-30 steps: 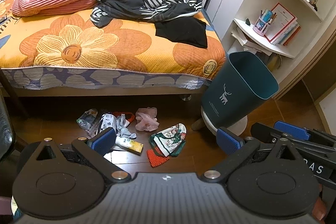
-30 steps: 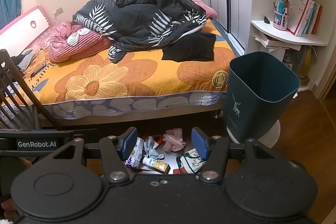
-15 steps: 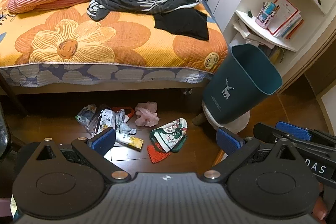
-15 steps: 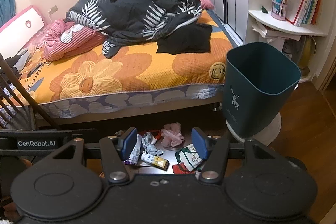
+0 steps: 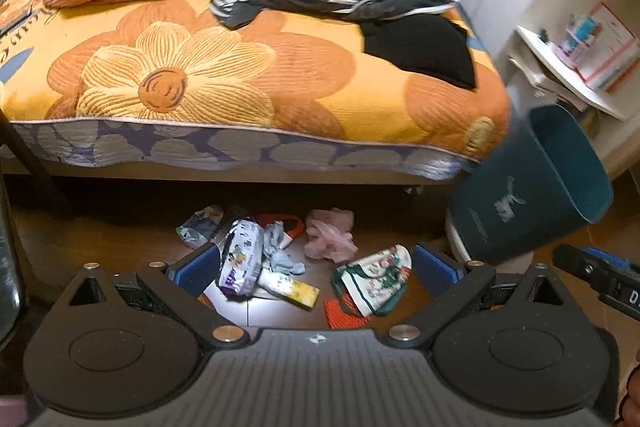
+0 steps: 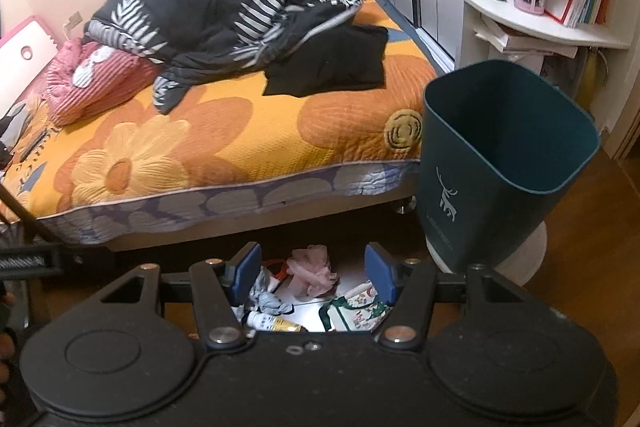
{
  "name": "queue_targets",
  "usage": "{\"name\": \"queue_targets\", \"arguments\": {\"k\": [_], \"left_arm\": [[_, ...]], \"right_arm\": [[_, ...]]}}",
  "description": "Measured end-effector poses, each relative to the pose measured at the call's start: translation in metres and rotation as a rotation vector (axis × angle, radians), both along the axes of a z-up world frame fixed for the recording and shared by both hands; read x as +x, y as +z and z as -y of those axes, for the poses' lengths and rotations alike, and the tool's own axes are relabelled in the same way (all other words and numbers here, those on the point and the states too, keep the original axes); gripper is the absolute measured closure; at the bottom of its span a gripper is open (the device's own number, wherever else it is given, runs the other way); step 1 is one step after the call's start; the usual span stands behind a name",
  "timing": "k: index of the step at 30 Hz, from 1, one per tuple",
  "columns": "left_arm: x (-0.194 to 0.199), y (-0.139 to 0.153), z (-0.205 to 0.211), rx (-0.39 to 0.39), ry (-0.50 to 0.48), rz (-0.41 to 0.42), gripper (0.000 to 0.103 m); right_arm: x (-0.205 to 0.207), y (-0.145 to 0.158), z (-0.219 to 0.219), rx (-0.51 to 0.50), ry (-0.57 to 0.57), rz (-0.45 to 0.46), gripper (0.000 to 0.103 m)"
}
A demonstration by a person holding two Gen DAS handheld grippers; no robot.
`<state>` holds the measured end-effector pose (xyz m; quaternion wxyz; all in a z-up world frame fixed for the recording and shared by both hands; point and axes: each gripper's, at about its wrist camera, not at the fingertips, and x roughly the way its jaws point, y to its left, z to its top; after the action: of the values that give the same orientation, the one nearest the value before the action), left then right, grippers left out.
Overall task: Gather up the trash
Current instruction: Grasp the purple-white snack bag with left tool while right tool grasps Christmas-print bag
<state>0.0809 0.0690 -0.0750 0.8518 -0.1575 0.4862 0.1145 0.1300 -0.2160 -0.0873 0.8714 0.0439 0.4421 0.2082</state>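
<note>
Trash pile [image 5: 280, 259] nearer than before; both grippers' fingers spread, empty.

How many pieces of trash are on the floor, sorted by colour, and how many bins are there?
Pink: 1, the pink wad
Yellow: 1, the yellow tube
Purple and white: 1, the purple wrapper
Green and white: 1, the green packet
Grey: 1, the grey wrapper
Red or orange scraps: 2
Bin: 1
Total: 8; the pile may hide more.

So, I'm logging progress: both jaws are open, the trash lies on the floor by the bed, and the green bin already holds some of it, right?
Not quite. The right wrist view shows the green bin empty inside; the trash is all on the floor.
</note>
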Motion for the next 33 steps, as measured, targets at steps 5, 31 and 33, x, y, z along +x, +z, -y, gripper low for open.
{"name": "queue_targets", "arguments": {"k": [5, 31, 33], "left_arm": [[0.028, -0.039, -0.025, -0.039, 0.043, -0.038, 0.0], [0.165, -0.334, -0.097, 0.184, -0.228, -0.502, 0.0], [0.168, -0.354, -0.101, 0.155, -0.221, -0.535, 0.0]], "right_arm": [[0.032, -0.052, -0.002, -0.029, 0.004, -0.075, 0.045], [0.134, -0.364, -0.046, -0.291, -0.105, -0.523, 0.046], [0.135, -0.381, -0.045, -0.297, -0.111, -0.553, 0.046]]}}
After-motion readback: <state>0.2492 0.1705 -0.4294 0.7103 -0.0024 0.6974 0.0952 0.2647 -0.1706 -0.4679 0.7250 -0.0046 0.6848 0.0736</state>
